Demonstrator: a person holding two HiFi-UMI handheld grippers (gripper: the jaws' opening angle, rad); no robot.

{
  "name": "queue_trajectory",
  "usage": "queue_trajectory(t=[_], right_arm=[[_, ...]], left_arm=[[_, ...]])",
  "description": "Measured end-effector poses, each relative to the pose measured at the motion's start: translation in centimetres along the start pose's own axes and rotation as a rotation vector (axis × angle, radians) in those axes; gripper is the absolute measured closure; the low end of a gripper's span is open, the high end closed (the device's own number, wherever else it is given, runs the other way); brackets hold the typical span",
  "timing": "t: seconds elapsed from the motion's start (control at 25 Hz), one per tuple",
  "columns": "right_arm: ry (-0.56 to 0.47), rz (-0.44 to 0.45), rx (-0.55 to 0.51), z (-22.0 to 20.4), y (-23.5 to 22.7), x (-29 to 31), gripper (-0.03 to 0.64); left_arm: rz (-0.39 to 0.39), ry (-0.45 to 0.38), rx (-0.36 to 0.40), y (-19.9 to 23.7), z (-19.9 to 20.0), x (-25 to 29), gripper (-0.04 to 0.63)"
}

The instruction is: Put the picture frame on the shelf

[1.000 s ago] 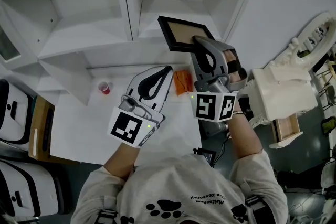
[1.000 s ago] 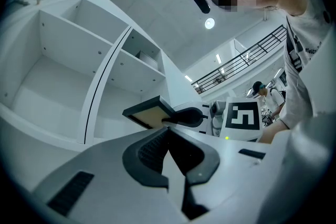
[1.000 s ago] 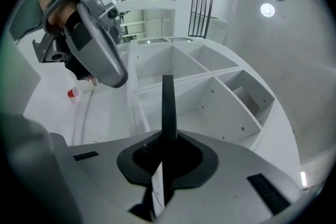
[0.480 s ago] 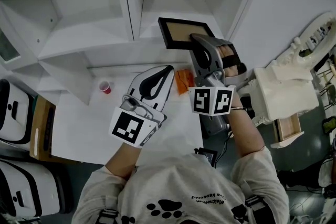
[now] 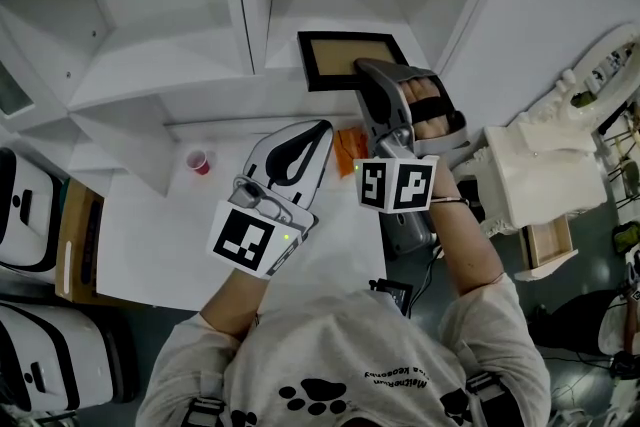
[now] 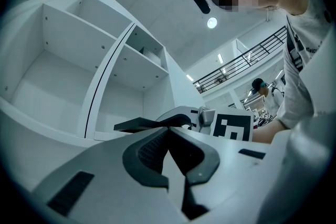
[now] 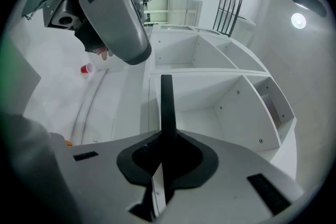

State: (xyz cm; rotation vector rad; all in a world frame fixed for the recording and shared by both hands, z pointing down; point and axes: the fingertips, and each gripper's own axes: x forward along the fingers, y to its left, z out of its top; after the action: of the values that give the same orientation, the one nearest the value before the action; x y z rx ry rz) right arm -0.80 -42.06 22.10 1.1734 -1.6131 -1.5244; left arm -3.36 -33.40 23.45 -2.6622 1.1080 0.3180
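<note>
1. The picture frame (image 5: 345, 58) is a flat rectangle. It has a black edge all the way round and a plain light brown middle.
2. In the head view the brown side faces up. The right gripper covers the frame's near right corner.
3. In the right gripper view the picture frame (image 7: 167, 105) shows from the side. There it looks like one thin dark strip, so it is not thick.
4. In the left gripper view the picture frame (image 6: 137, 124) looks like a dark flat slab lying almost level.
5. The frame is at the front edge of the white shelf (image 5: 170, 80), in the space on the right side of the upright board. I cannot tell if it touches the shelf board.
6. The right gripper (image 5: 366, 69) is squeezed tight on the frame's near edge, with the thin strip pinched between its two jaws.
7. The left gripper (image 5: 320, 129) is closed with nothing in it. Its tips meet, and it sits over the back edge of the desk (image 5: 150, 240), just beside the right gripper.
8. A small red cup (image 5: 197, 162) stands near the desk's back edge, toward the left.
9. An orange thing (image 5: 350, 153) lies by the desk's back right corner, between the two grippers.
</note>
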Motion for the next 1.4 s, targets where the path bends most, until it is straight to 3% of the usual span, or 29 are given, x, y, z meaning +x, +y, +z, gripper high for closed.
queue_trajectory(t=[0.32, 0.48, 0.8, 1.0, 1.2, 1.32, 1.4], right_arm=[[0.012, 0.031, -0.012, 0.0, 0.3, 0.6, 0.557], [0.035, 0.088, -0.009, 0.0, 0.6, 0.5, 0.557], [0.046, 0.144, 0.011, 0.0, 0.7, 0.6, 0.557], [0.033, 0.209, 0.060, 0.2, 1.4, 0.8, 0.555], [0.028, 0.225, 0.072, 0.2, 1.6, 0.7, 0.552], [0.022, 0.261, 0.100, 0.4, 1.9, 0.4, 0.476], [0.023, 0.262, 0.103, 0.6, 2.0, 0.4, 0.468]], left_arm=[[-0.002, 0.003, 0.004, 0.2, -0.4, 0.6, 0.575], [0.011, -0.034, -0.015, 0.3, 0.3, 1.5, 0.575], [-0.021, 0.028, 0.046, 0.5, -0.6, 3.9, 0.575], [-0.006, -0.018, 0.057, 1.0, 0.1, 5.6, 0.575], [-0.005, 0.005, 0.071, 0.9, -0.3, 6.1, 0.575], [-0.006, 0.034, 0.067, 0.9, -0.7, 6.1, 0.575], [-0.002, 0.005, 0.069, 1.1, -0.4, 6.2, 0.575]])
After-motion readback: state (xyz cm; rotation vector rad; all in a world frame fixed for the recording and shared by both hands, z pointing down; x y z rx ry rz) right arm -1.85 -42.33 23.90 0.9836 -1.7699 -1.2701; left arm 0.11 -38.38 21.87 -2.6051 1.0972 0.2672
